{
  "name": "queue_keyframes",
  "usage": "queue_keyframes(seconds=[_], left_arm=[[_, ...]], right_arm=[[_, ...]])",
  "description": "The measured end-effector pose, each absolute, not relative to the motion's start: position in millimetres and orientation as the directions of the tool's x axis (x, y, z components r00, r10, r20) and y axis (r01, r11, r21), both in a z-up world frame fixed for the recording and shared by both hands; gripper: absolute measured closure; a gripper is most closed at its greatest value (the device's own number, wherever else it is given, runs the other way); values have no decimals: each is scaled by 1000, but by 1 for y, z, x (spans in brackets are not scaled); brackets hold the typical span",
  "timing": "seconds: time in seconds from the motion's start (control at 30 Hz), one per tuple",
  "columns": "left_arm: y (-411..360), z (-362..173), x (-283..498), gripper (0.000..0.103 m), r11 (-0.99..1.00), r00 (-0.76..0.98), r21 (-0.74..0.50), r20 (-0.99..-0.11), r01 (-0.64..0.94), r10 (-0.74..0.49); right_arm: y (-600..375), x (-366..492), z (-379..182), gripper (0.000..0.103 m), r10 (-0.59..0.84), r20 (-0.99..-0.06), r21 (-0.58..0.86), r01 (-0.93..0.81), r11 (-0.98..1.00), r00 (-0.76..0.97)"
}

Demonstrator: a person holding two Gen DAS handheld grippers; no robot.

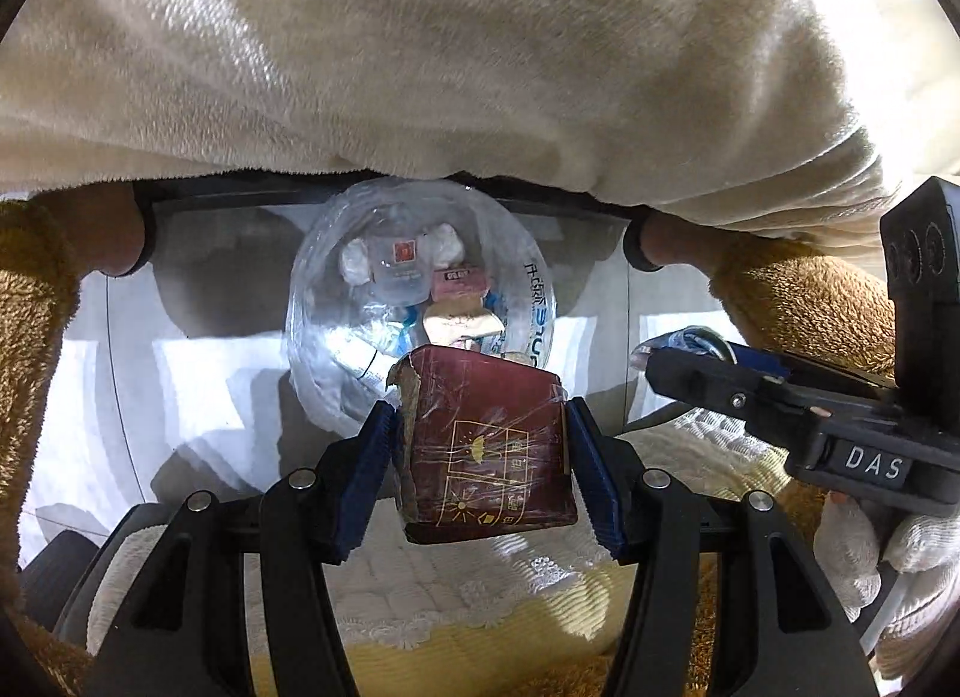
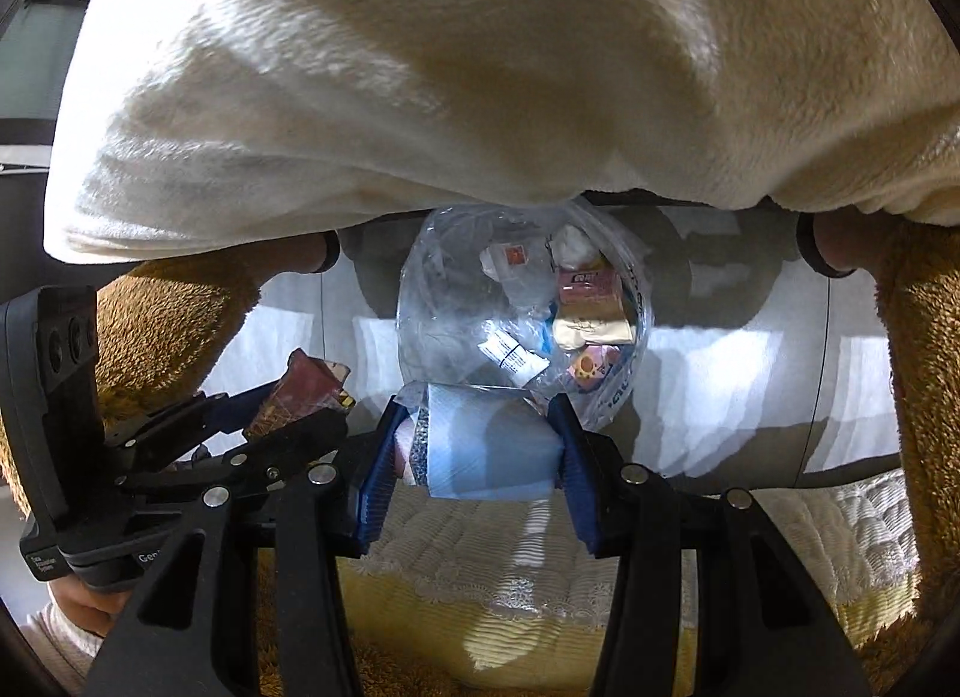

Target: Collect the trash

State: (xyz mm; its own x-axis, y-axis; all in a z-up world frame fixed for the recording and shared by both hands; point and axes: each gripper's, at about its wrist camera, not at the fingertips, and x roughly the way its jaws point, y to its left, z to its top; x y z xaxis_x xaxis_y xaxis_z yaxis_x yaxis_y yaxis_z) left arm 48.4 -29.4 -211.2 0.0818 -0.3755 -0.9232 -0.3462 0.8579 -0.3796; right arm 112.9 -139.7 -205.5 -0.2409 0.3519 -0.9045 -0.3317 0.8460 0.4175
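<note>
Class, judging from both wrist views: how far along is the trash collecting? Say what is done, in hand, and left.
Done: the clear bag on the floor already holds several wrappers and tissues. In hand: the left tongs clamp a dark red box, and the right tongs clamp a pale blue packet, both above the bag. Left: dropping both in; no other loose trash shows.
</note>
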Motion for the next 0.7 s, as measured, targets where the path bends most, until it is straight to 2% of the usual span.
queue_keyframes(seconds=[0.1, 0.13, 0.17, 0.2, 0.7], left_arm=[[-28, -215, 48, 46, 848, 64, -383, -920, -367, -388], [-27, -217, 49, 40, 843, 60, -382, -919, -378, -389], [-25, -217, 49, 27, 839, 64, -378, -921, -392, -385], [-23, -217, 48, 24, 833, 72, -377, -921, -404, -382], [-21, -197, 51, 24, 852, 147, -361, -932, -378, -330]], right_arm=[[-141, 113, -207, 54, 350, -905, 414, -321, 851, -241], [-142, 114, -207, 53, 350, -906, 413, -317, 854, -238], [-144, 114, -207, 48, 351, -907, 411, -307, 858, -233], [-146, 115, -207, 41, 352, -907, 410, -295, 863, -229], [-156, 119, -197, 39, 385, -902, 427, -268, 864, -194]])
